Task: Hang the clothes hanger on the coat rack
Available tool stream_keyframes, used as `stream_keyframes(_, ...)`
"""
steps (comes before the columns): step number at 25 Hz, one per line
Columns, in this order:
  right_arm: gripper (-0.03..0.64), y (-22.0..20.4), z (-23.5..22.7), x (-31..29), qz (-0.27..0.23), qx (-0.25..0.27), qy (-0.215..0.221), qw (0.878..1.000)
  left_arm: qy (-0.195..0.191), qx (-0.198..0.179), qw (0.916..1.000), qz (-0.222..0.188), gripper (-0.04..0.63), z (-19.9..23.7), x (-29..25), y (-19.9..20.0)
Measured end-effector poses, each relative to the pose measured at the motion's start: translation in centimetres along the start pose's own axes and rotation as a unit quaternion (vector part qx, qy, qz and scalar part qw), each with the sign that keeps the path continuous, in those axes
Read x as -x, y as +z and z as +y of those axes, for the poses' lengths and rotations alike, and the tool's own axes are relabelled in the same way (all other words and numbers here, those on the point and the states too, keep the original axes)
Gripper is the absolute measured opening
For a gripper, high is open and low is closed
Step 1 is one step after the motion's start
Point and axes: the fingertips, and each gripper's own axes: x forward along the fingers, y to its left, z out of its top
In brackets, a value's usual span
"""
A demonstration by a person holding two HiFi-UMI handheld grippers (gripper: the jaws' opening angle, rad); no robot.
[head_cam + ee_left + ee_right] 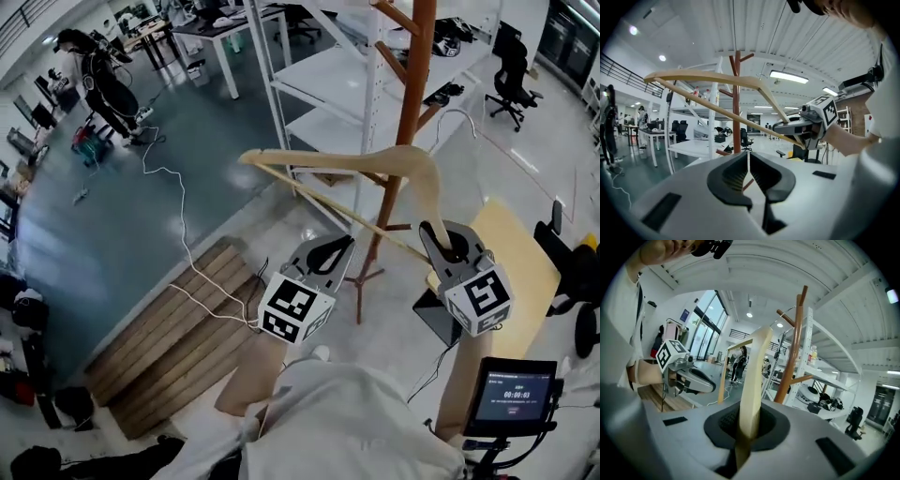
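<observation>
My right gripper (441, 240) is shut on one arm of a pale wooden clothes hanger (347, 161) and holds it in the air beside the brown wooden coat rack (415, 84). The hanger's metal hook (459, 117) rises to the right of the rack's pole, clear of the pegs. In the right gripper view the hanger arm (754, 376) stands up between the jaws, with the rack (793, 352) just behind. My left gripper (325, 253) hangs below the hanger's bar, shut and empty. The left gripper view shows the hanger (708, 76) crossing in front of the rack (737, 103).
White metal shelving (319, 84) stands right behind the rack. A wooden pallet (178, 333) lies on the floor at the left with a white cable (183, 234) trailing over it. A yellow tabletop (525, 262) and a small screen (514, 394) are at the right.
</observation>
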Motion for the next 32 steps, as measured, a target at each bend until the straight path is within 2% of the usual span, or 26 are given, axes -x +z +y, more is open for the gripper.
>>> stream_keyframes(7, 0.011, 6.8, -0.5, -5.7, -0.037, 0.030, 0.028, 0.998, 0.075, -0.027, 0.9966, -0.022, 0.012, 4.1, 3.3, 3.9)
stream_keyframes(12, 0.011, 11.3, -1.7, -8.3, -0.063, 0.033, 0.031, 0.997, 0.102, -0.044, 0.9930, -0.040, 0.020, 6.6, 4.1, 7.1)
stream_keyframes(20, 0.011, 13.9, -3.3, -11.1, -0.059, 0.028, 0.019, 0.998, 0.107, -0.065, 0.9905, -0.057, 0.020, 9.5, 4.1, 9.9)
stream_keyframes(32, 0.011, 12.2, -3.6, -12.0, -0.040, 0.014, -0.003, 0.999, 0.085, -0.055, 0.9932, -0.058, 0.020, 10.7, 2.9, 9.3)
